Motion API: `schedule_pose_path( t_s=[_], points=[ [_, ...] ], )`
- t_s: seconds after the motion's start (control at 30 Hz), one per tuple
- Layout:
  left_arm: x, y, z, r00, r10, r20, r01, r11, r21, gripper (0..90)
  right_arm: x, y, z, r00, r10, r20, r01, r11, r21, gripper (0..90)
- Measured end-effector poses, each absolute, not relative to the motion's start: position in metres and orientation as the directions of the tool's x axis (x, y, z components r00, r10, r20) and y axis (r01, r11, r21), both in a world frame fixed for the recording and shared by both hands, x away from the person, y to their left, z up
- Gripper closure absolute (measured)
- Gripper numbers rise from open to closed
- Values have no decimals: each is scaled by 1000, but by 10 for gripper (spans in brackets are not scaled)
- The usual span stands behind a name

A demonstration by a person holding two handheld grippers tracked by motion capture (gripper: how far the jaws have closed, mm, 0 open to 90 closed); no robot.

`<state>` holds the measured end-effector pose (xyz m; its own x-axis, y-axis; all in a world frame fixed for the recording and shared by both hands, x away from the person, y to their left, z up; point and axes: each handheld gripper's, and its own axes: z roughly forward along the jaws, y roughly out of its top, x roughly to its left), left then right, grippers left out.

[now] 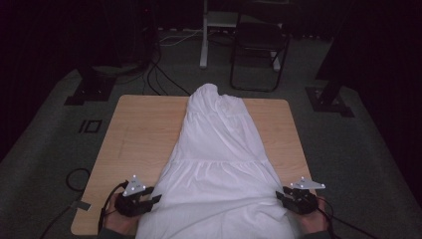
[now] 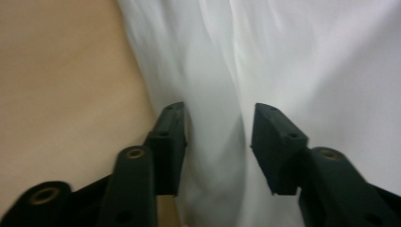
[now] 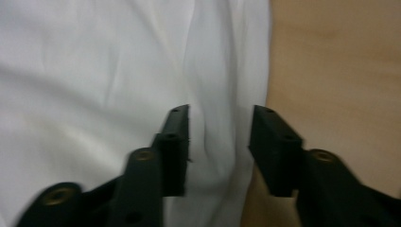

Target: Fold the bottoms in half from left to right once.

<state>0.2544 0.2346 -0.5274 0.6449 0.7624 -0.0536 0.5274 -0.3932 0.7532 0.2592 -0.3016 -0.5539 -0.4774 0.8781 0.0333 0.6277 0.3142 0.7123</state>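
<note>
The wooden table (image 1: pixel 134 139) carries a white tiered skirt (image 1: pixel 219 149), laid lengthwise down its middle: the narrow waist end reaches the far edge, and the wide hem drapes over the near edge toward me. The cloth lies mostly flat, with shallow wrinkles near the hem.

My left tongs (image 1: pixel 142 199) sit at the skirt's left border near the hem. In the left gripper view (image 2: pixel 217 142) the jaws stand apart, released, with a soft ridge of cloth between them and nothing pinched. My right tongs (image 1: pixel 293 196) sit at the right border. In the right gripper view (image 3: pixel 218 142) they are likewise released, straddling a fold just inside the edge.

Risks, as I judge them: the overhanging hem may drag the skirt toward me now that neither side is held. If I close again, either pair may catch a single layer or a stray ridge, and the pull would then run uneven and skew the skirt.
</note>
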Motion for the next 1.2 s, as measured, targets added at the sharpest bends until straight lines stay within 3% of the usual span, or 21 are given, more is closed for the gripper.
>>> schedule_pose_path(
  t_s=[0.1,0.27,0.4,0.93,1.0,1.1,1.2],
  points=[
    [278,232,-516,623,782,-37,513,-372,774,499,276,-297,-538,-497,867,45,579,292,761,492],
    [316,220,-516,613,790,-38,528,-373,762,513,315,-280,-524,-537,842,45,536,299,789,524],
    [347,202,-529,600,799,-27,561,-397,726,513,370,-252,-522,-560,827,57,537,309,785,536],
    [368,189,-547,581,812,-61,602,-378,704,496,445,-209,-541,-535,833,143,611,264,746,478],
    [369,189,-548,584,810,-57,601,-384,701,496,449,-205,-544,-539,827,160,630,269,729,553],
    [368,189,-548,578,813,-62,602,-375,705,490,446,-198,-544,-552,828,98,623,332,709,854],
    [366,189,-548,579,812,-65,599,-371,710,475,436,-200,-532,-555,831,41,573,346,743,893]
  ],
)
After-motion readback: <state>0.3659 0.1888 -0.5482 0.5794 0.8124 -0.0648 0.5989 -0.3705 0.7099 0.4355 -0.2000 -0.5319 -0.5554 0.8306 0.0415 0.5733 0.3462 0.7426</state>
